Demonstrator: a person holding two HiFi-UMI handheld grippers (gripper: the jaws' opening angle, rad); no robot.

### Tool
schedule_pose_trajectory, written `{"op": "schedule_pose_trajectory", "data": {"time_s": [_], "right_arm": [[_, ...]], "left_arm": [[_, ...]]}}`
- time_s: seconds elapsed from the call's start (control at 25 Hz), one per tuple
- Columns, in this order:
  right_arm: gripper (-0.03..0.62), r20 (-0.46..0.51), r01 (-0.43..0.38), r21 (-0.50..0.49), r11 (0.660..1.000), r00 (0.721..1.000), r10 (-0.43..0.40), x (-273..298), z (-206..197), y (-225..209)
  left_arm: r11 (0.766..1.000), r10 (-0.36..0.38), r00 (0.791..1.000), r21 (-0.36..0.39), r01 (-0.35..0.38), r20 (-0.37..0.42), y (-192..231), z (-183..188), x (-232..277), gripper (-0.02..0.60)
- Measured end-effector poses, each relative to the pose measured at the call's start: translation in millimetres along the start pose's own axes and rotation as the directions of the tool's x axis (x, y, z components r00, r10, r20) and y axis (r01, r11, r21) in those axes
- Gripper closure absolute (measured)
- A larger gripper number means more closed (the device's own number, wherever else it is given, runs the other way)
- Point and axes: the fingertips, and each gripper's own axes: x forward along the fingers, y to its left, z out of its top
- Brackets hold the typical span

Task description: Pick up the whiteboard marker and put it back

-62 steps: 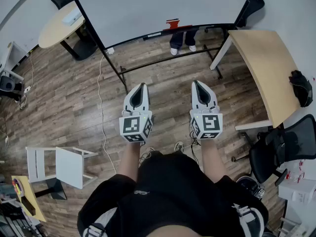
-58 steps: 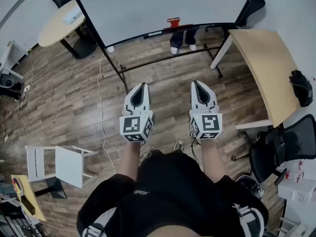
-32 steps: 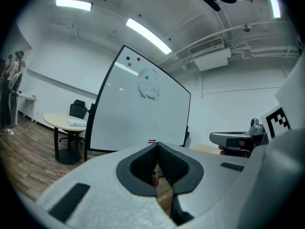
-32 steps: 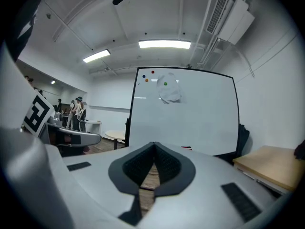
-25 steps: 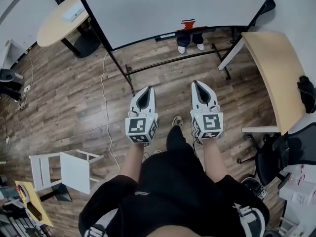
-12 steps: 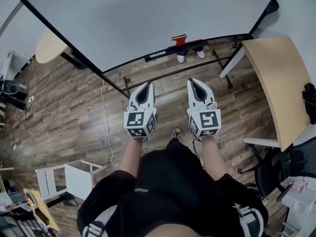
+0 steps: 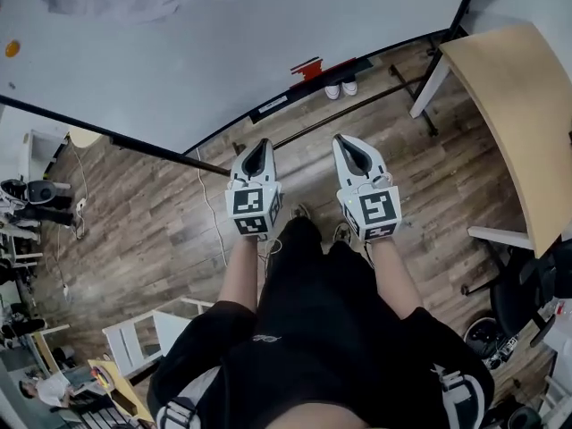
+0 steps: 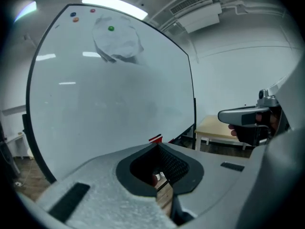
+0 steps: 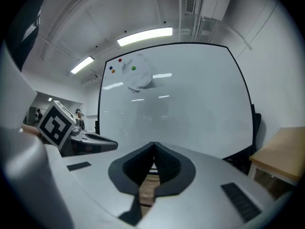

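The person stands facing a big whiteboard [image 7: 223, 43] on a black frame, a claw in each hand, both held out in front at about the same height and a little apart. The left claw [image 7: 258, 147] is pressed fully together with nothing in it; its own view shows the two dark pads meeting at the tip [image 8: 157, 146], with only floor and the board beyond. The right claw [image 7: 346, 141] is the same, pinched to a thin seam [image 9: 153, 145] and empty. Each claw shows at the edge of the other's view, so they sit side by side and pointing the same way.

Along the bottom edge of the whiteboard runs a narrow dark tray [image 7: 344, 66]. On it lies a slim dark stick with a white band [image 7: 273, 105], which looks like the whiteboard marker, though it is too small to be sure. A red item [image 7: 307, 65] sits on the tray just to its right. Both claws are well short of the tray and touch nothing on it.

High on the board a crumpled pale sheet [image 8: 117, 41] hangs under a green magnet [image 8: 111, 28]. A pair of white shoes [image 7: 340, 88] shows beyond the board's lower edge. To the right stands a pale wooden counter [image 7: 509, 88], and a white chair [image 7: 143, 342] sits on the plank floor [image 7: 152, 231] behind the person on the left
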Motion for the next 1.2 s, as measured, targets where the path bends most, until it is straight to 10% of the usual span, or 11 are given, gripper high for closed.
{"op": "schedule_pose_trajectory", "data": {"time_s": [0.44, 1.0, 1.2], "right_arm": [[0.592, -0.081, 0.068, 0.039, 0.997, 0.995, -0.064, 75, -35, -45], [0.592, -0.185, 0.112, 0.098, 0.989, 0.978, -0.092, 151, -82, -73], [0.592, -0.220, 0.063, 0.087, 0.994, 0.975, -0.042, 163, -97, -59]], "left_arm": [[0.963, -0.040, 0.979, 0.255, 0.092, -0.202, 32, -39, 113, 0.575], [0.789, -0.056, 0.803, 0.467, 0.400, -0.594, 76, -132, 214, 0.574], [0.769, -0.033, 0.772, 0.477, 0.425, -0.635, 81, -149, 226, 0.551]]}}
